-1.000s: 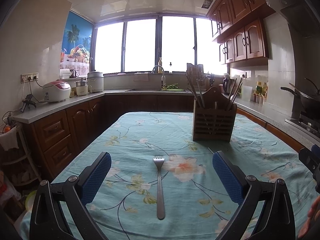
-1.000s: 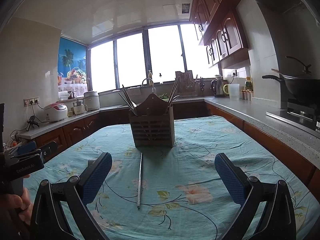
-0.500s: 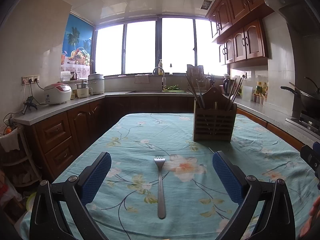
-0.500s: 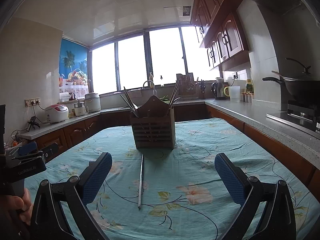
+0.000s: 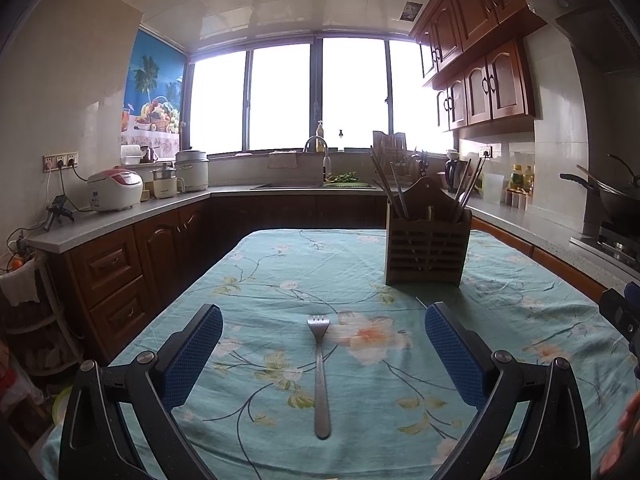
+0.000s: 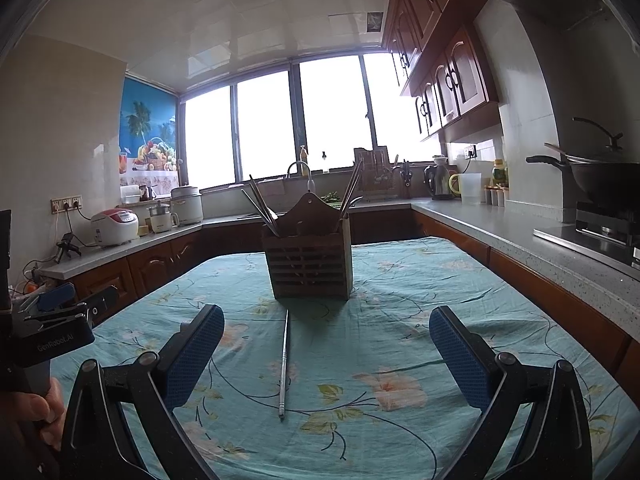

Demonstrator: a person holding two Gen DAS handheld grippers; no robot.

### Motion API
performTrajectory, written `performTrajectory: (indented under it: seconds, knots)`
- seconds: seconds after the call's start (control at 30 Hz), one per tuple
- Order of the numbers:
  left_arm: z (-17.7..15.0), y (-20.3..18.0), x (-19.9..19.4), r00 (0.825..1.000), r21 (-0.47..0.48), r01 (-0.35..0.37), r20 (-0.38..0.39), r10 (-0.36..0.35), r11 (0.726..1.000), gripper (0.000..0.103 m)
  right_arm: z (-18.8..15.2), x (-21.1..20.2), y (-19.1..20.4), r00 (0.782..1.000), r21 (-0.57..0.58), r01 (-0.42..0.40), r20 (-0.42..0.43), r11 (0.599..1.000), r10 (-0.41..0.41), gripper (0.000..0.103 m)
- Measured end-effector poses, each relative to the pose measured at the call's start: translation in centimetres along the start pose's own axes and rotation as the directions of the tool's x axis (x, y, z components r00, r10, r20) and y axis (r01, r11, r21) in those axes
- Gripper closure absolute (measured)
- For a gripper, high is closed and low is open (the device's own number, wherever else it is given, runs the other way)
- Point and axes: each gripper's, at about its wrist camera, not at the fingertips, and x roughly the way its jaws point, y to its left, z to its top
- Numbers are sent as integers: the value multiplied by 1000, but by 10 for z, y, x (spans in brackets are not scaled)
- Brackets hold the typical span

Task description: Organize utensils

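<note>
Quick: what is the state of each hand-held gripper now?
Left hand-held gripper: open, empty, fork lies between its fingers.
Right hand-held gripper: open, empty.

Your right claw (image 6: 326,354) hangs wide apart over the floral-clothed worktop (image 6: 460,292). A single metal chopstick (image 6: 284,364) lies between its pads, pointing at the wooden utensil holder (image 6: 310,262) just beyond, which stands upright holding chopsticks.

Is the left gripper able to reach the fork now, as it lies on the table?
Probably yes. The left gripper is open, and the fork lies flat on the tablecloth between its fingers, handle toward it. Nothing stands in between; the holder is farther back.
</note>
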Motion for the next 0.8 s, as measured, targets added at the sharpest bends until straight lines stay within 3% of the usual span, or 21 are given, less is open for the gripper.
performTrajectory:
  seconds: [0.8]
  knots:
    - [1,-8,-3,1000,2,6,-2,-6,1000,1,2,-1,4,1000,0,-5,6,1000,5,0]
